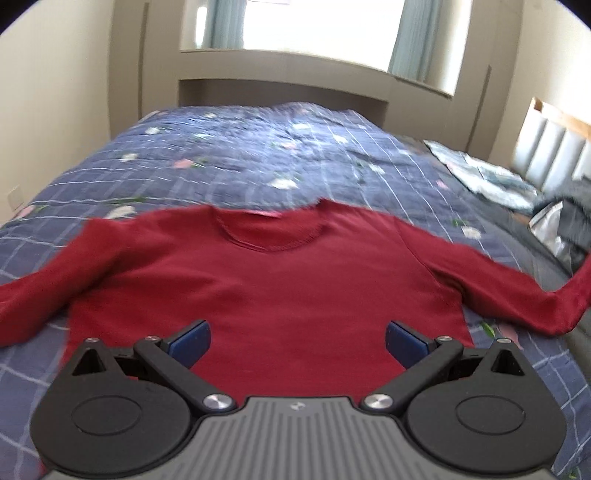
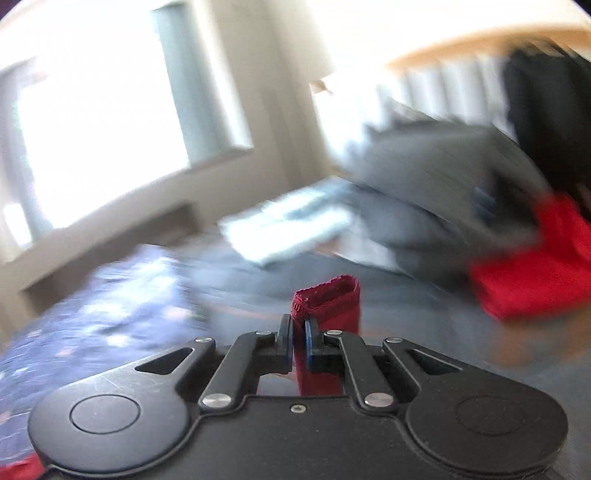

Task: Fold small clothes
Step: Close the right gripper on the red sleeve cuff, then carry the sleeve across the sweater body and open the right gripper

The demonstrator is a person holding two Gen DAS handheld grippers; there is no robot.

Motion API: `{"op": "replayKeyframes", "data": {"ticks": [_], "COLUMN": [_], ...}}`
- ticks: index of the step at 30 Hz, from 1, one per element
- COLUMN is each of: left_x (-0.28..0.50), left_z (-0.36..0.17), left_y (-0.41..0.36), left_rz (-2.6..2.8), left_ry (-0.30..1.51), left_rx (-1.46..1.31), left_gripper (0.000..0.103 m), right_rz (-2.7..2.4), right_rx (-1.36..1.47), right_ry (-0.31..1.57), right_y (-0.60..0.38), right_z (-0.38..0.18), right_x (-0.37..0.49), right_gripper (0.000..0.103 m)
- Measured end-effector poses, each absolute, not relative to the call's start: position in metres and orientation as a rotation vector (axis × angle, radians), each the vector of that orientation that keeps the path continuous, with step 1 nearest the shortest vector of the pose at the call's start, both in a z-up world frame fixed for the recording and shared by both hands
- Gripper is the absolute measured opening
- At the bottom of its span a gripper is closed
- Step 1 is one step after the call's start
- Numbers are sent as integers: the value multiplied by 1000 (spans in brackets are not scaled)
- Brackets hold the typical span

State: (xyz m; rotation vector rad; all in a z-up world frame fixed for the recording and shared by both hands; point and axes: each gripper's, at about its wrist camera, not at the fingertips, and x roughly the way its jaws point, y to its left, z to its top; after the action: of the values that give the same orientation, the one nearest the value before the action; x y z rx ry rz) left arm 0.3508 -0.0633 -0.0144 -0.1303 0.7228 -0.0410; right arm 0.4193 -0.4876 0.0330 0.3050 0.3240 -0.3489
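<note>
A dark red long-sleeved sweater (image 1: 266, 280) lies face up on the blue checked bedspread (image 1: 258, 155), neckline away from me, both sleeves spread out. My left gripper (image 1: 297, 341) is open and empty, hovering over the sweater's lower body. The sweater's right sleeve (image 1: 554, 306) rises off the bed at the right edge. In the right wrist view my right gripper (image 2: 299, 332) is shut on the red sleeve cuff (image 2: 328, 302), which sticks up between the fingers. That view is blurred by motion.
A pile of pale and dark clothes (image 1: 517, 184) lies at the bed's right side near a padded headboard (image 1: 550, 147). A bright red cloth (image 2: 535, 273) and grey bedding (image 2: 436, 192) show in the right wrist view. A window (image 1: 317, 26) is beyond the bed.
</note>
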Motion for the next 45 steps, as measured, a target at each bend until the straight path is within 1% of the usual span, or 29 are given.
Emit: {"op": "replayKeyframes", "data": {"ticks": [5, 7, 10, 16, 22, 23, 25, 27, 28, 29, 30, 31, 33, 34, 39, 45], "left_x": [331, 323, 312, 294, 289, 290, 292, 297, 301, 305, 310, 315, 327, 335, 385, 439], "left_z": [3, 9, 17, 19, 7, 5, 2, 0, -1, -2, -2, -3, -4, -5, -21, -58], "left_y": [-15, 6, 40, 103, 142, 146, 150, 150, 148, 146, 143, 139, 130, 124, 91, 59], "left_rz": [22, 56, 125, 259, 344, 352, 361, 360, 355, 348, 341, 331, 304, 284, 186, 179], "left_ry": [695, 676, 646, 617, 632, 635, 639, 642, 641, 639, 636, 633, 623, 613, 586, 615], "left_rx": [-205, -231, -263, -314, -334, -339, -345, -342, -338, -331, -324, -319, -308, -301, -284, -249], "left_gripper": [103, 103, 103, 103, 103, 103, 103, 103, 103, 103, 103, 103, 103, 103, 103, 103], "right_rz": [-38, 78, 217, 414, 531, 549, 571, 593, 605, 608, 599, 586, 524, 487, 294, 112], "right_rx": [173, 115, 71, -20, -204, -232, -251, -250, -244, -244, -246, -249, -266, -276, -344, -446], "right_ry": [267, 253, 272, 394, 556, 586, 614, 617, 603, 588, 572, 562, 545, 534, 536, 582], "right_y": [-374, -323, -254, -143, -58, -51, -42, -45, -53, -63, -75, -86, -114, -130, -202, -255], "right_z": [78, 84, 79, 29, -44, -55, -68, -70, -67, -63, -59, -54, -49, -48, -62, -104], "right_x": [448, 459, 467, 473, 451, 450, 443, 441, 437, 435, 432, 432, 428, 426, 412, 397], "right_gripper": [6, 6, 6, 6, 7, 10, 25, 62, 70, 81, 87, 89, 99, 102, 102, 102]}}
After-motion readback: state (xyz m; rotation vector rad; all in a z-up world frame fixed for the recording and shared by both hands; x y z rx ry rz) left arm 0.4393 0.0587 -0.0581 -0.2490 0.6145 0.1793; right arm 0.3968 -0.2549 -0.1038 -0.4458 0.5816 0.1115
